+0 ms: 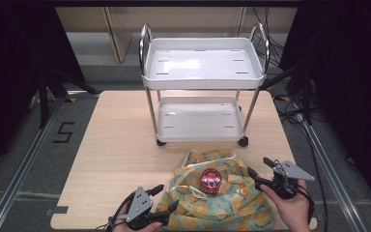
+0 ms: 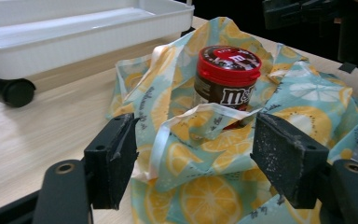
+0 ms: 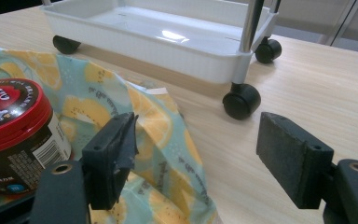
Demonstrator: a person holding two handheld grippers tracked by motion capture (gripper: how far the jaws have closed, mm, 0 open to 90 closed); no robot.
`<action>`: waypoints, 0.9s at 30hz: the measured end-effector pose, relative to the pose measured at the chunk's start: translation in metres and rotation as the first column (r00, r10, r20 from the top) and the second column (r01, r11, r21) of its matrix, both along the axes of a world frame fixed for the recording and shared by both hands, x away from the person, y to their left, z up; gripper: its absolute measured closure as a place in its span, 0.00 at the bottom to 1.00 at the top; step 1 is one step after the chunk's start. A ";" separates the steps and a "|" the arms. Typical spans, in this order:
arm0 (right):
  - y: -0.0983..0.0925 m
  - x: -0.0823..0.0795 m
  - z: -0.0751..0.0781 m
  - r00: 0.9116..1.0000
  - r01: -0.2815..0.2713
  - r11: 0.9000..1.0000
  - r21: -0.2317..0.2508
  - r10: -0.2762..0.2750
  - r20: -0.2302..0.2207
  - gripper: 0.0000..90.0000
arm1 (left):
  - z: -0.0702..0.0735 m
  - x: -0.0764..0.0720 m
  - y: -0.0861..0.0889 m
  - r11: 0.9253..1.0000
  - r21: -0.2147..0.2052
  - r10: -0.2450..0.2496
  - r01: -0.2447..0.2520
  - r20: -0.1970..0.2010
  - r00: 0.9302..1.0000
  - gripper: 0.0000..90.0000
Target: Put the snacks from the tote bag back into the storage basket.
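Wooden table (image 1: 121,145) taking up the middle of the high view, dark floor and rails on both sides; bare wood wide open along the left half and in a narrower strip at the right. Two-tier white trolley (image 1: 203,72) parked on castors at the far middle, lower tray just beyond the cloth, top tray bare. Near edge of the table cut off by the bottom of the high view, notched at the left corner.

Lemon-print cloth bag (image 1: 217,198) bunched at the near middle, spilling toward the near edge, its folds hiding the lower part of the M&M's jar (image 1: 211,180). Jar upright in the middle of the bag, red lid up; base and lower label lost in fabric in the left gripper view.

Left gripper (image 1: 166,199) low at the near left, touching the bag's left edge; jaws apart in its own view, cloth and a pale ribbon handle (image 2: 200,116) between the pads, pads not pressing. Right gripper (image 1: 260,166) at the bag's right edge, jaws spread wide over bare wood, left pad just beside the cloth. Wrists cut off at the bottom of the high view.
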State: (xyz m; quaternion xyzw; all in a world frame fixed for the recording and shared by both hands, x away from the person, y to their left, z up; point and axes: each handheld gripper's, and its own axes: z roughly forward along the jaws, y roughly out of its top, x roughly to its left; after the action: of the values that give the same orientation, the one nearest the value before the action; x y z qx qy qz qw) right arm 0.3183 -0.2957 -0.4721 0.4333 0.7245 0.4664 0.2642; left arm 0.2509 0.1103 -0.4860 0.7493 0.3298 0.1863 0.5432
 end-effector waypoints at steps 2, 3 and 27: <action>-0.001 0.001 0.001 1.000 0.002 1.000 -0.015 -0.002 0.017 0.33 | 0.002 0.001 -0.002 1.000 -0.013 0.006 -0.006 -0.015 1.000 0.34; -0.003 0.002 0.001 0.999 -0.003 0.999 -0.038 0.004 0.041 0.33 | 0.003 0.002 -0.002 1.000 -0.003 -0.002 0.002 -0.014 1.000 0.35; -0.003 0.002 0.002 1.000 -0.004 0.999 -0.036 0.005 0.030 0.32 | 0.023 0.014 -0.037 0.994 0.067 -0.082 0.084 -0.032 0.996 0.36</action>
State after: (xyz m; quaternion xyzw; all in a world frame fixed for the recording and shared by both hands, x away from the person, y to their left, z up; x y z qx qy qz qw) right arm 0.3200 -0.2985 -0.4697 0.4196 0.7297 0.4605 0.2819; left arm 0.2652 0.0730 -0.4626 0.7830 0.2997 0.1639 0.5199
